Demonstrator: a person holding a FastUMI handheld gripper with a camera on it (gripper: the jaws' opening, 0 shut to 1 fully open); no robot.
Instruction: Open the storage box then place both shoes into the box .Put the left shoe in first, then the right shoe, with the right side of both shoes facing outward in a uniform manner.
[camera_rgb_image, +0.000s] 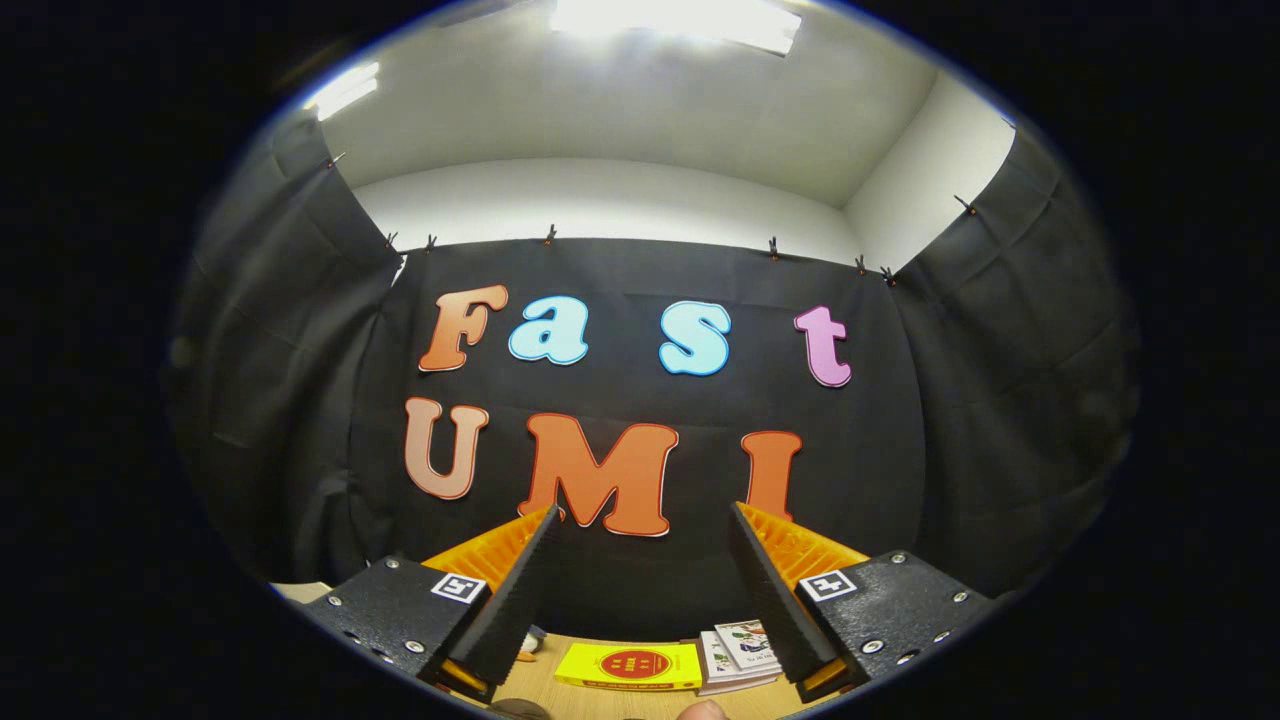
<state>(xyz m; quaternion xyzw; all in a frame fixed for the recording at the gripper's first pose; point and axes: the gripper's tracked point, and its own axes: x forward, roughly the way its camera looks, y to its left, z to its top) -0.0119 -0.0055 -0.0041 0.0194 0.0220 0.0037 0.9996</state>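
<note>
My gripper (645, 520) is held up and level, pointing at the black cloth wall of the booth, with its two fingers (520, 590) spread wide and nothing between them. Below and beyond the fingers lies a strip of wooden table (620, 700). No storage box or shoe lies between or ahead of the fingers.
On the wooden table below the fingers lie a flat yellow booklet (630, 666) and a small stack of white printed leaflets (740, 655). A small object (527, 645) sits by the left finger. Black cloth walls close in ahead and on both sides; a white ceiling with lights is above.
</note>
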